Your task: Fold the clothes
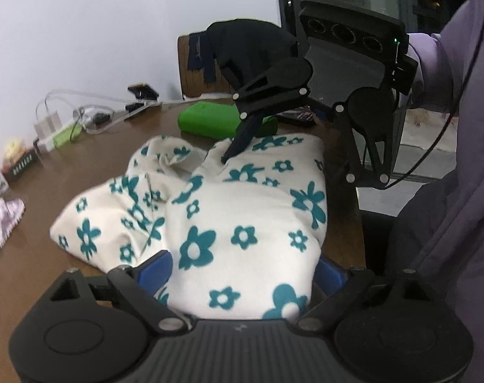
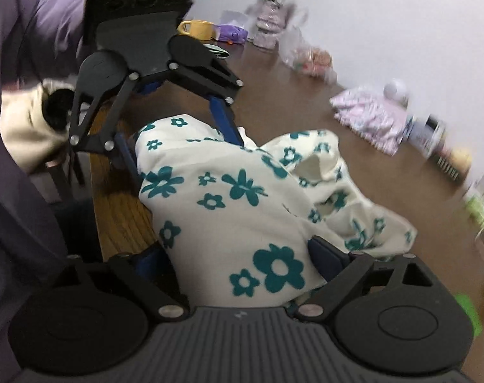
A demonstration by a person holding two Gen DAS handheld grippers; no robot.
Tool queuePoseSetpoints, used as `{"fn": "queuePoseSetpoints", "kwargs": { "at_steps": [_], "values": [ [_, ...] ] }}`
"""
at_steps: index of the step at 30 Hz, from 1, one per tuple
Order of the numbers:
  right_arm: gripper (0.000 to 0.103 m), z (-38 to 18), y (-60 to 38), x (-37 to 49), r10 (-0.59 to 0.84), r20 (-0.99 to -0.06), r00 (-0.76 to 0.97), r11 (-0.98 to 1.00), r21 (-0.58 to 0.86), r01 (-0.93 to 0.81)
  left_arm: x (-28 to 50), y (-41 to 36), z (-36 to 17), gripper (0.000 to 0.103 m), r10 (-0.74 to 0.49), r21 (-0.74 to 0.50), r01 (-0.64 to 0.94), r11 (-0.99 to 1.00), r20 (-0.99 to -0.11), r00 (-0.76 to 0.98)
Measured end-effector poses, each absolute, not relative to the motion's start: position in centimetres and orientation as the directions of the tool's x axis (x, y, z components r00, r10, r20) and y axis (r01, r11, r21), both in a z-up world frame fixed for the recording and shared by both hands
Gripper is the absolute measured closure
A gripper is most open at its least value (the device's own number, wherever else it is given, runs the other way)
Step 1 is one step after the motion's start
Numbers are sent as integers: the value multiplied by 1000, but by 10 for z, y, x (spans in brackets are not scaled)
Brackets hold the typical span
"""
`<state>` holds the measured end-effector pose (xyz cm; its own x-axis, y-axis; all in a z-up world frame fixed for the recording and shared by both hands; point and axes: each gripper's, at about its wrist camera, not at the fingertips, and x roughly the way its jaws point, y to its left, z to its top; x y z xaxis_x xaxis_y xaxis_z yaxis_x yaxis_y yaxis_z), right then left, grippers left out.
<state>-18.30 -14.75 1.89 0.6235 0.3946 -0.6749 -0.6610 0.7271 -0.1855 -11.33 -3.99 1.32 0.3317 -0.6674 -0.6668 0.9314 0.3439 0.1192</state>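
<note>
Cream cloth garment with teal flowers (image 1: 242, 210) bunched on the brown wooden tabletop (image 1: 82, 166), pinched between both left tongs (image 1: 242, 274) and right tongs (image 2: 242, 268).

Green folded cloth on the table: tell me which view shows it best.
The left wrist view. The green cloth lies in focus beyond the floral garment, partly hidden by the right gripper. The right wrist view catches only a blurred green patch at its edge, possibly the same cloth.

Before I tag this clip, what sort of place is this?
Probably a home room: a wooden table with a vase of flowers, a mug and a folded pink garment.
</note>
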Motion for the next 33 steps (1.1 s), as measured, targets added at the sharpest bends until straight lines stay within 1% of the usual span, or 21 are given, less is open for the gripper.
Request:
{"fn": "queuePoseSetpoints", "kwargs": {
  "at_steps": [3,5,6,7,8,9,11,12,13,14,15,16,19,22,25,27,29,30,31,32,33],
  "values": [
    [10,19,-142,-194,406,-688,601,726,-157,-670,-125,-37,12,11,-670,110,929,354,-663,334],
    [10,21,-143,-201,441,-687,578,719,-115,-685,-135,-32,14,12,-684,77,932,355,-658,315],
    [13,23,-146,-204,463,-683,565,717,-85,-692,-140,-30,16,12,-691,58,933,355,-655,304],
    [19,25,-149,-207,482,-677,556,719,-58,-693,-146,-28,18,14,-698,49,932,359,-650,303],
    [22,27,-153,-210,498,-671,550,721,-32,-692,-152,-25,20,15,-703,42,931,363,-643,304],
    [27,28,-157,-212,514,-664,543,723,-6,-691,-158,-24,22,15,-706,49,929,368,-635,314],
    [32,31,-162,-215,536,-653,536,722,24,-692,-173,-23,25,15,-710,108,919,380,-602,365],
    [38,32,-164,-217,545,-647,534,719,33,-694,-179,-22,26,15,-713,146,911,386,-579,395],
    [48,33,-167,-218,559,-638,530,718,53,-694,-185,-21,26,15,-714,182,902,392,-559,422],
    [54,34,-171,-218,577,-629,521,717,85,-692,-188,-21,27,15,-712,210,894,396,-545,443],
    [62,35,-176,-216,602,-620,504,712,130,-690,-192,-21,27,15,-710,235,886,401,-532,462],
    [64,36,-181,-213,623,-613,485,705,174,-687,-195,-20,28,15,-708,261,876,405,-518,481],
    [65,36,-195,-201,678,-594,434,684,293,-668,-210,-26,27,11,-694,365,852,377,-497,520],
    [66,31,-217,-179,751,-549,367,640,467,-610,-229,-36,17,11,-687,506,811,293,-479,547],
    [66,33,-218,-187,743,-536,401,653,451,-608,-233,-39,6,11,-680,568,782,257,-468,564],
    [66,35,-217,-194,733,-528,429,666,428,-611,-223,-40,3,11,-670,557,779,289,-464,580],
    [66,37,-216,-201,722,-519,457,679,405,-613,-211,-42,6,13,-681,512,806,298,-477,555],
    [65,38,-215,-205,717,-514,471,685,393,-613,-206,-43,8,15,-695,480,827,292,-488,528],
    [65,38,-215,-209,711,-509,485,691,381,-614,-201,-44,10,23,-704,432,862,267,-523,480],
    [64,39,-214,-212,705,-504,499,698,369,-614,-196,-46,12,38,-712,376,896,237,-560,424],
    [59,40,-213,-216,699,-498,512,704,357,-614,-188,-46,13,47,-715,298,925,235,-592,372]
  ]
}}
